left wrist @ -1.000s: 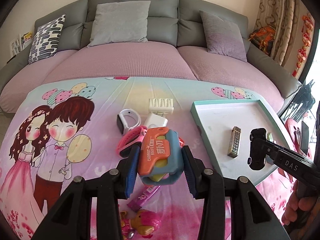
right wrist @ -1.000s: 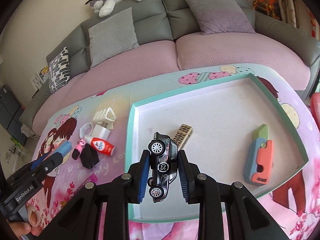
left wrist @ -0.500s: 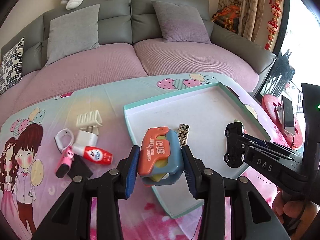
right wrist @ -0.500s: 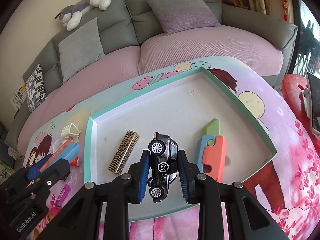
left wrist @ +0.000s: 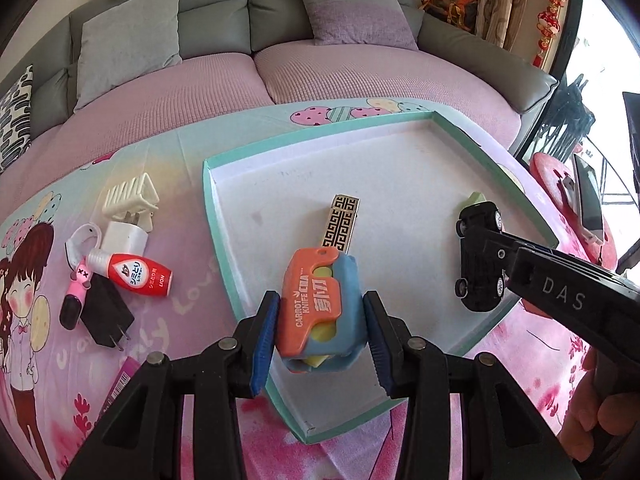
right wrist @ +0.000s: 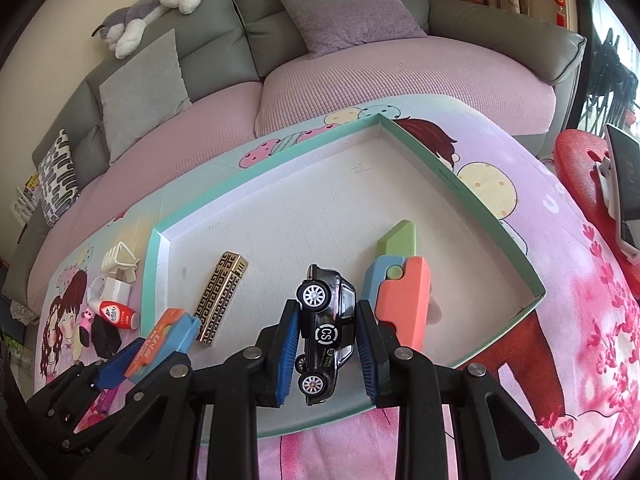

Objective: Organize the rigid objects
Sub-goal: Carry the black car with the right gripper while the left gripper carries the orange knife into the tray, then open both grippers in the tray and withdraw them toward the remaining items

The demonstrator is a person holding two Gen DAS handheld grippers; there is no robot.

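My left gripper [left wrist: 320, 334] is shut on an orange and blue carrot knife toy [left wrist: 318, 306], held above the near left part of the teal-rimmed white tray [left wrist: 208, 200]. My right gripper [right wrist: 327, 344] is shut on a black toy car [right wrist: 326, 330], held over the tray's [right wrist: 472, 196] near edge. In the left wrist view the car [left wrist: 478, 260] and the right gripper show at the right. Inside the tray lie a gold patterned bar [right wrist: 222, 298] and a second carrot knife toy [right wrist: 400, 284] in orange, blue and green. The held knife [right wrist: 164, 338] shows at lower left in the right wrist view.
Left of the tray on the cartoon cloth lie a cream hair claw [left wrist: 130, 200], a white charger [left wrist: 126, 236], a red and white bottle [left wrist: 134, 274], a black plug [left wrist: 106, 316] and a pink item [left wrist: 76, 292]. A pink and grey sofa [left wrist: 340, 68] stands behind. A hand [left wrist: 592, 424] grips the right tool.
Both grippers moved right across the table and came over the tray, the left one further. Each keeps its hold on its toy.
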